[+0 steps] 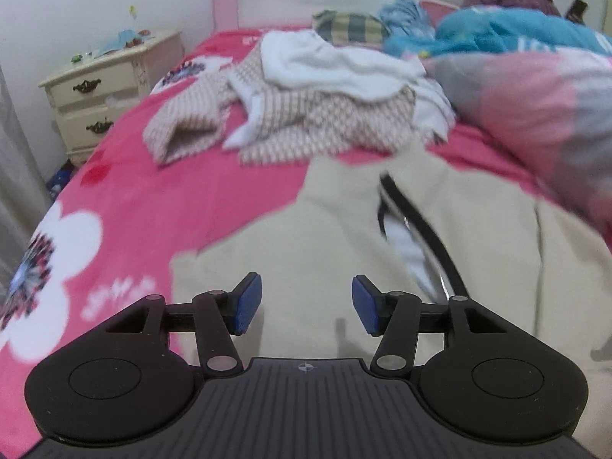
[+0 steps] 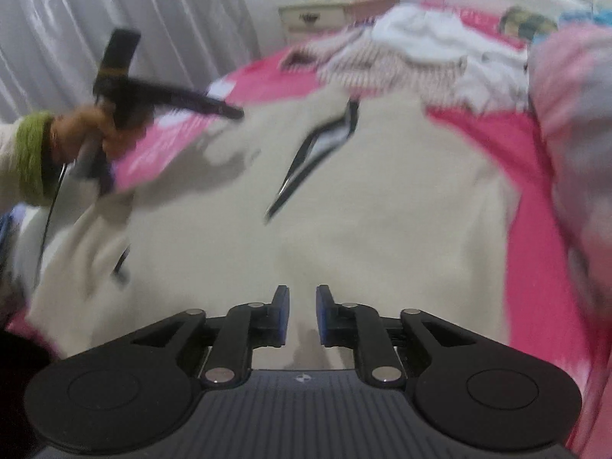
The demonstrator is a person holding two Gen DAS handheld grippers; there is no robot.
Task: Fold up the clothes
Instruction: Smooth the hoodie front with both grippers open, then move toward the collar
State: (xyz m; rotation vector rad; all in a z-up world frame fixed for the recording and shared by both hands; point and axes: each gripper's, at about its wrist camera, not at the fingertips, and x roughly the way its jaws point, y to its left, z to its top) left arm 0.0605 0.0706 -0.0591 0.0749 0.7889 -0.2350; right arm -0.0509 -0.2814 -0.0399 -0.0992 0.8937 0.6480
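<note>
A cream jacket with a black zipper lies spread on the pink bed cover. My left gripper hovers over its near part, jaws open, nothing between the blue pads. In the right wrist view the same cream jacket fills the middle, zipper partly undone. My right gripper is over its lower edge with a narrow gap between the pads and no cloth in it. The left gripper shows there at the left, held by a hand with a green cuff.
A heap of white and striped clothes lies further up the bed. A pink and grey quilt bulges on the right. A cream nightstand stands left of the bed, and grey curtains hang behind.
</note>
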